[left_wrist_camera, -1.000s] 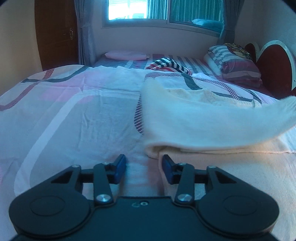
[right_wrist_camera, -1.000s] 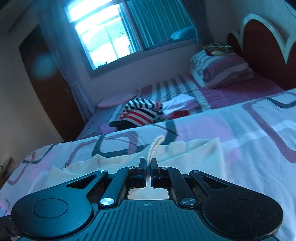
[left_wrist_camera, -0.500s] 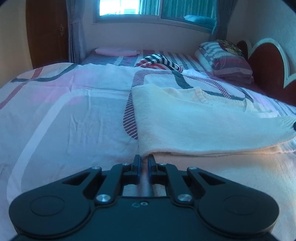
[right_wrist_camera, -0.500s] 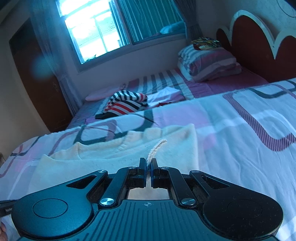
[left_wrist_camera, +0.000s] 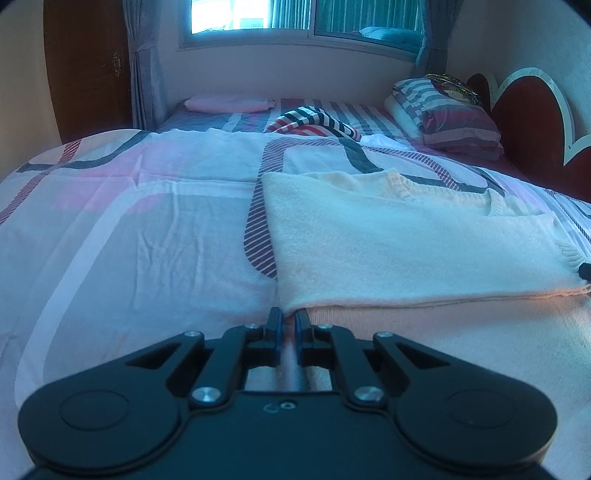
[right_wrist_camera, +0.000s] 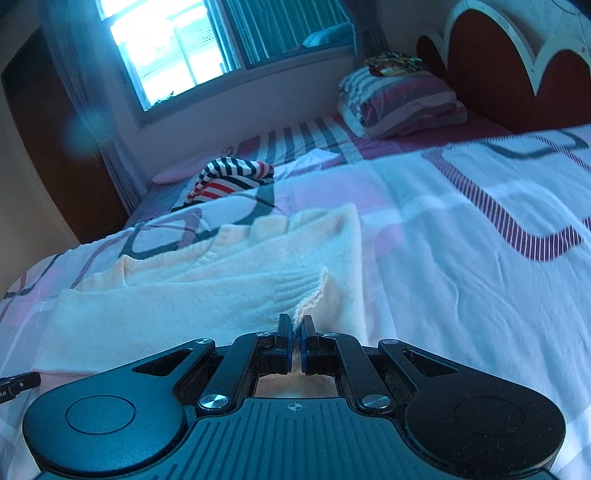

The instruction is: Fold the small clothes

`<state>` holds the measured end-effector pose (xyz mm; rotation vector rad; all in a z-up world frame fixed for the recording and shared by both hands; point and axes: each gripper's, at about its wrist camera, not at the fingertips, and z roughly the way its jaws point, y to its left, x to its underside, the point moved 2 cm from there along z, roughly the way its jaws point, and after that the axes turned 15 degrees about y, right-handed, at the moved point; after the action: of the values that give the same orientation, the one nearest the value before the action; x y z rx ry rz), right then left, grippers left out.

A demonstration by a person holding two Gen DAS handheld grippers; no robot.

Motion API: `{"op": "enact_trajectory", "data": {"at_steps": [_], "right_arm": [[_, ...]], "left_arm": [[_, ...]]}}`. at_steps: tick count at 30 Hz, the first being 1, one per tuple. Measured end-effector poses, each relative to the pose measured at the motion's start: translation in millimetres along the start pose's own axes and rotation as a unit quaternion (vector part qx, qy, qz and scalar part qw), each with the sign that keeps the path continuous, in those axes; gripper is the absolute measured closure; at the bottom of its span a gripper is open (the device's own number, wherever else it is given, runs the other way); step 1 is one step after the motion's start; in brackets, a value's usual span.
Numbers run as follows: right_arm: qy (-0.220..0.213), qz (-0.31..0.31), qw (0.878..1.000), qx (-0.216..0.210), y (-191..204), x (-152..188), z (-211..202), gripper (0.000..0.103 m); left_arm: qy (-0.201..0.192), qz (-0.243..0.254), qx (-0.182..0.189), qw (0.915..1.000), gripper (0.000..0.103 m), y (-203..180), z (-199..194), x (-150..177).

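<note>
The cream sweater (left_wrist_camera: pixel 406 254) lies folded on the bed (left_wrist_camera: pixel 147 236). The left gripper (left_wrist_camera: pixel 288 320) pinches its near-left corner; the right gripper (right_wrist_camera: pixel 296 326) pinches the ribbed cuff (right_wrist_camera: pixel 310 295) ahead of its jaws.

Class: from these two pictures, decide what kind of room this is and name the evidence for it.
Almost certainly a home bedroom: a made bed with a patterned sheet, striped pillows stacked against a scalloped headboard, and a curtained window.
</note>
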<state>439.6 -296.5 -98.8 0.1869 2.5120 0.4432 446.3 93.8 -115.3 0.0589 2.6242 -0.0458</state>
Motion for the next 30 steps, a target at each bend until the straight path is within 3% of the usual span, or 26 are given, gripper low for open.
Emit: {"op": "enact_trajectory", "data": {"at_steps": [4,6,7,8,10,12,16,18,22,24,30], "right_arm": [[0.003,0.003,1.000,0.002,-2,4,4,0.100],[0.005,0.006,1.000,-0.003,-3,4,1,0.099],[-0.001,0.008,1.000,0.003,-3,3,-3,0.099],[-0.014,0.010,1.000,0.022,-2,2,-10,0.096],[-0.051,-0.003,0.998,0.034,4,2,-26,0.075],[-0.052,-0.035,0.998,0.010,23,1,-27,0.075],[-0.005,-0.090,0.996,0.009,62,4,6,0.075],[0.021,-0.090,0.995,0.033,60,10,23,0.076],[-0.008,-0.067,0.996,0.050,36,17,11,0.075],[-0.033,-0.057,0.997,0.038,30,14,2,0.075],[-0.025,-0.055,0.998,0.008,51,-23,29,0.075]], "left_arm": [[0.007,0.013,0.001,0.9999,0.096,-1,0,-1],[0.007,0.014,0.000,0.9999,0.086,2,-5,-3],[-0.007,0.010,-0.004,0.9999,0.076,4,-12,-2],[-0.030,0.012,-0.008,0.9994,0.072,4,-22,-1],[-0.052,0.023,-0.002,0.9984,0.070,-5,-33,-3],[-0.052,0.041,0.023,0.9976,0.068,-25,-30,-10],[-0.022,0.050,0.040,0.9977,0.065,-56,0,-18],[-0.024,0.048,0.044,0.9976,0.064,-53,9,-12],[-0.017,0.053,0.067,0.9962,0.066,-38,-1,-10],[-0.039,0.042,0.071,0.9958,0.065,-30,-8,-16],[-0.041,0.054,0.052,0.9964,0.060,-31,22,-76]]}}
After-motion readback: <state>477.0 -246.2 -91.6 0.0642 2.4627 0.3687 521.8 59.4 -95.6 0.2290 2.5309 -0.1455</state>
